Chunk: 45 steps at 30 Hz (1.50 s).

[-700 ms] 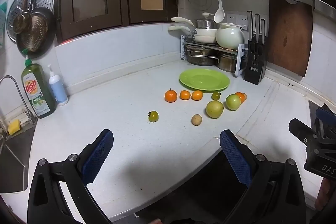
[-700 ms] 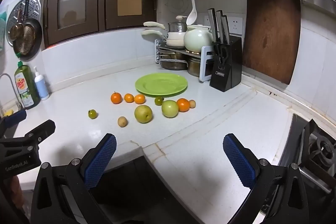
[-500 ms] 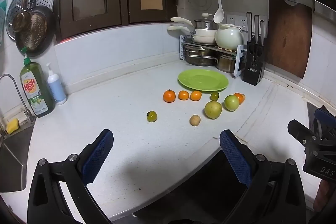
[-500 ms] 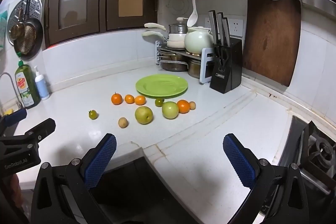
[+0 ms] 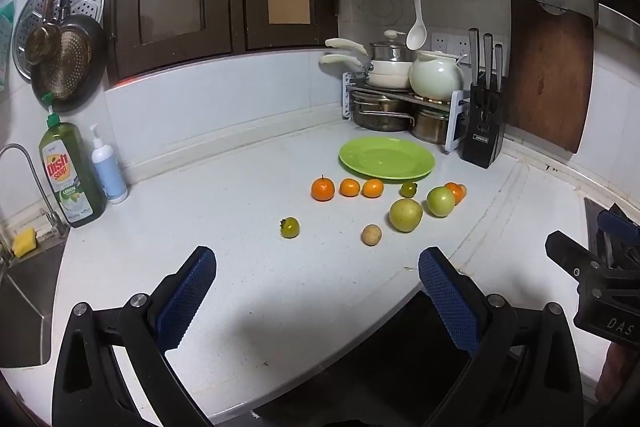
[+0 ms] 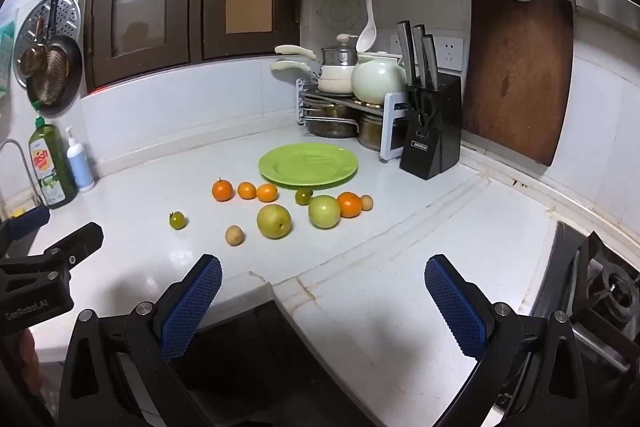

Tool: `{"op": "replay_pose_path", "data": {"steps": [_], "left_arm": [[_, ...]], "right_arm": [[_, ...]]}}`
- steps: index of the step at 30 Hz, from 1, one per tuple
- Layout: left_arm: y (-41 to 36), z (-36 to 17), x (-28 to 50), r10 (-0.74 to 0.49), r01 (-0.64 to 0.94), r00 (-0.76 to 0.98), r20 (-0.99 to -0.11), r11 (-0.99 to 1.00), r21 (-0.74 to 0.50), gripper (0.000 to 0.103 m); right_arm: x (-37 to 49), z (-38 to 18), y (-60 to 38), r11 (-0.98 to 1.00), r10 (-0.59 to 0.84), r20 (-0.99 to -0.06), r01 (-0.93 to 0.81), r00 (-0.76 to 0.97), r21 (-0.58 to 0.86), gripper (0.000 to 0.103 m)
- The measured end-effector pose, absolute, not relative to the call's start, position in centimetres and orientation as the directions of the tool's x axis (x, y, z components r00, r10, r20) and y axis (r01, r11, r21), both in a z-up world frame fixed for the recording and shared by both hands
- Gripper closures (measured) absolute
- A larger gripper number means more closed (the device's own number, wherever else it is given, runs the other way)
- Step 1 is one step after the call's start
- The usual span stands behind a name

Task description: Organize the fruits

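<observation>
White counter (image 5: 240, 187), scattered fruits (image 5: 405, 214) near green plate (image 5: 386, 158), both claws (image 5: 316, 283) (image 6: 322, 287) released, empty.

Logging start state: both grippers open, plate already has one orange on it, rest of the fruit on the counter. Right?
Not quite. The plate is bare in the right wrist view; every orange, such as the nearest one, lies on the counter in front of it. The rest holds: left gripper and right gripper are both open and hold nothing.
</observation>
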<state>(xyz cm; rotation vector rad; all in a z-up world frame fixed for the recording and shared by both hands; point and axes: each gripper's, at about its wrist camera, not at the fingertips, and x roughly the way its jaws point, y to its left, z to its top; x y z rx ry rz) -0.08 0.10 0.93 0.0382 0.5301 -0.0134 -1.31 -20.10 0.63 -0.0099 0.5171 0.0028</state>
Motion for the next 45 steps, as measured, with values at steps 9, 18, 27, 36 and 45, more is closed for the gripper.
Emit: {"op": "replay_pose_path", "data": {"steps": [9, 18, 27, 36, 45], "left_arm": [[0.12, 0.85, -0.03, -0.014, 0.033, 0.86, -0.51, 0.999, 0.027, 0.0], [0.06, 0.7, -0.07, -0.017, 0.035, 0.863, -0.505, 0.999, 0.026, 0.0], [-0.12, 0.65, -0.12, -0.017, 0.035, 0.864, -0.502, 0.999, 0.025, 0.0], [-0.15, 0.59, -0.17, -0.019, 0.036, 0.865, -0.502, 0.999, 0.025, 0.0], [-0.36, 0.66, -0.08, -0.022, 0.04, 0.862, -0.506, 0.999, 0.025, 0.0]], "right_arm": [[-1.22, 0.27, -20.07, 1.0, 0.006, -0.5, -0.01, 0.866, -0.004, 0.001], [-1.2, 0.41, -20.11, 1.0, 0.008, -0.5, -0.01, 0.866, -0.003, 0.001], [-1.25, 0.42, -20.09, 1.0, 0.008, -0.5, -0.011, 0.866, -0.003, 0.001], [-1.23, 0.45, -20.13, 1.0, 0.01, -0.501, -0.013, 0.865, -0.002, 0.001], [-1.23, 0.36, -20.11, 1.0, 0.011, -0.502, -0.013, 0.865, 0.0, 0.001]]}}
